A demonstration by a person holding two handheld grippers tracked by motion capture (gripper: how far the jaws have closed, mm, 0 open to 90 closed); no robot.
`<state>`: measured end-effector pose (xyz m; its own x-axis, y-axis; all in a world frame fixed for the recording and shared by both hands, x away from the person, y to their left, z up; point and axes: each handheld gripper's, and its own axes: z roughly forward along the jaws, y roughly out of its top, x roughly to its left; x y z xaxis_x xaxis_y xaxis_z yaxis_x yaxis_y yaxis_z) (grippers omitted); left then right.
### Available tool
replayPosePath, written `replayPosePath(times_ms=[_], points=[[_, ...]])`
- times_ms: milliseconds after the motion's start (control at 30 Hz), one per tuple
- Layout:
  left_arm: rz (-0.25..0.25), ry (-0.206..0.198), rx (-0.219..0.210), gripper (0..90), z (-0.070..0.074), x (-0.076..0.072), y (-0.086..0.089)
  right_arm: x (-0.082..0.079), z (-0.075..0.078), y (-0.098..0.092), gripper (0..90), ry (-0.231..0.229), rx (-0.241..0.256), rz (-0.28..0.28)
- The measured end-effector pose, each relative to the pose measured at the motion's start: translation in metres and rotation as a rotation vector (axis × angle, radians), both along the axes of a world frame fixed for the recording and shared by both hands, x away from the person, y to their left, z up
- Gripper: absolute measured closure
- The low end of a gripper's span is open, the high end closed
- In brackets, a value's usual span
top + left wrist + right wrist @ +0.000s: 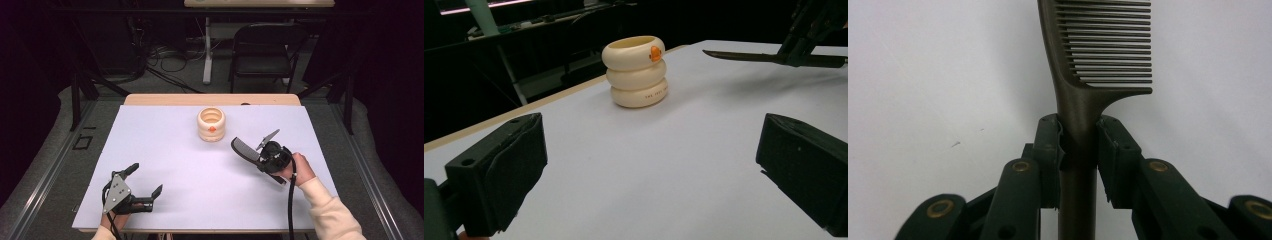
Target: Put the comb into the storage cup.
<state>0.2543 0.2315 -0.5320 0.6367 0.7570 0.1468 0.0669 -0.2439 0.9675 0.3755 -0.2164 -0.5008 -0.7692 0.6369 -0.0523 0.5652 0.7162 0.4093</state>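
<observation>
Comb (1083,75) pinched in my right gripper (1079,142), left gripper (145,181) spread and idle; next I'd carry it to the cup (211,124), I judge.

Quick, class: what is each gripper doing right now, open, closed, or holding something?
Left gripper: open, holding nothing.
Right gripper: closed on the handle of the dark comb.

Both grippers black. Left gripper (145,182): grey 3-cornered plate w/ small holes on top, thick block pads (504,170). Right gripper (1079,145): brass-coloured pivot screws at 5 and 7 o'clock, black cable, cream sleeve (330,212).
</observation>
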Motion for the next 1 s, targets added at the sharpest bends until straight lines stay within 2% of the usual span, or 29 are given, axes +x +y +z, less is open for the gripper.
replayPosePath(times_ms=[167,900,1000], points=[[0.000,0.000,-0.001,0.1,0.0000,0.0001,0.0000,-0.0019,0.0005,0.0001,72.3,-0.008,0.036,-0.003],[0.005,0.004,0.004,0.1,-0.0008,0.0015,-0.0011,-0.0051,0.0043,-0.0035,72.3,-0.045,0.105,0.003],[0.003,-0.002,0.004,0.0,-0.0004,0.0008,-0.0012,-0.0052,0.0047,-0.0039,72.3,-0.064,0.119,0.008]])
